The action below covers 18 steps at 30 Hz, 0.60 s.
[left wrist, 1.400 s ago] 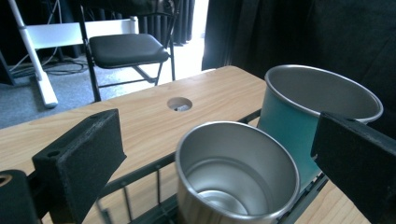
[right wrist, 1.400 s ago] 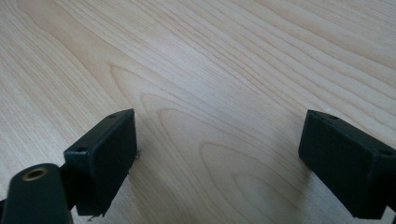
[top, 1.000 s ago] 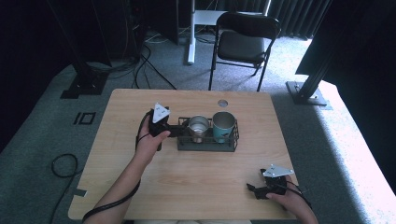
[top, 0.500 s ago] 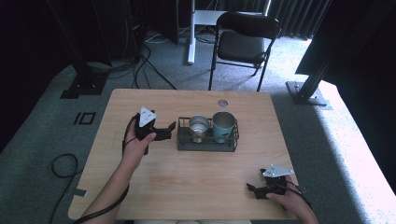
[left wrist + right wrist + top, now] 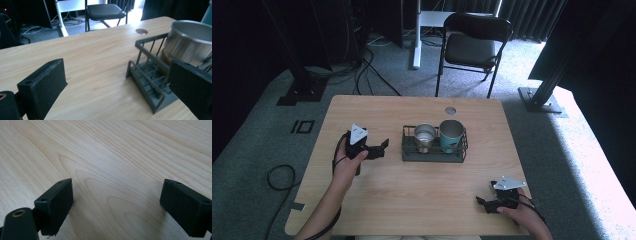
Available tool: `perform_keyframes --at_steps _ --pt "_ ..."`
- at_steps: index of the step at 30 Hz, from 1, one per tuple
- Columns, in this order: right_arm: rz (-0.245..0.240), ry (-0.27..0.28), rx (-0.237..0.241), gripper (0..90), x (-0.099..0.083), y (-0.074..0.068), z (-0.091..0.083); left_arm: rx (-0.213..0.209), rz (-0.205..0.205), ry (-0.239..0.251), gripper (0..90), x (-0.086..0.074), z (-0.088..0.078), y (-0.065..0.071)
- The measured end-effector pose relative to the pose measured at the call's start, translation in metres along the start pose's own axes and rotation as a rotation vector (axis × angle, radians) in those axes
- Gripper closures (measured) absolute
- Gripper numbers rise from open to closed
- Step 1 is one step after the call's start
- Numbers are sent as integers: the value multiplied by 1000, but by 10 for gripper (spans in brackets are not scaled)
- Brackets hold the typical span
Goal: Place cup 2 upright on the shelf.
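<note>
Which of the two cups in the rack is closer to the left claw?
The steel cup: it stands at the rack's left end, nearest the left claw. The teal cup stands on its far side.

Black grippers (image 5: pixel 382 148), grey triangular plates, trailing cables.

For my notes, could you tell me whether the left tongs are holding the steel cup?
No, the left tongs stand open beside the rack, apart from the steel cup.

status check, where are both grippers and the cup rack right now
Left gripper open, empty, just left of dark wire rack. Rack holds steel cup and teal cup, both upright. Right gripper open, empty, at near table edge. Nothing in the way.
</note>
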State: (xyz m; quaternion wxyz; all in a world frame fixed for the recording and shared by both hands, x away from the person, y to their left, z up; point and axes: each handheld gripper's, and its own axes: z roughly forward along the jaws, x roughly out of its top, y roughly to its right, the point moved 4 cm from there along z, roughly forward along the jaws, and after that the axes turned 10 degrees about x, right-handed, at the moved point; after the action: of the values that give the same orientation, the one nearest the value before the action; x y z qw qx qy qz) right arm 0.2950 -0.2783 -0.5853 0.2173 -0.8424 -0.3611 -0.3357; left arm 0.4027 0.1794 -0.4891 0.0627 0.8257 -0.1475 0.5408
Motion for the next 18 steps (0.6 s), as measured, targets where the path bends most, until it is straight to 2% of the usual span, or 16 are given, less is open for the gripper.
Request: perform_keyframes --at_steps 11,18 --pt "0 0 0 111 0 0 0 33 -5 -46 31 -23 -10 -18" --pt "-1 0 0 111 0 0 0 67 -22 -77 31 -40 -25 -31"
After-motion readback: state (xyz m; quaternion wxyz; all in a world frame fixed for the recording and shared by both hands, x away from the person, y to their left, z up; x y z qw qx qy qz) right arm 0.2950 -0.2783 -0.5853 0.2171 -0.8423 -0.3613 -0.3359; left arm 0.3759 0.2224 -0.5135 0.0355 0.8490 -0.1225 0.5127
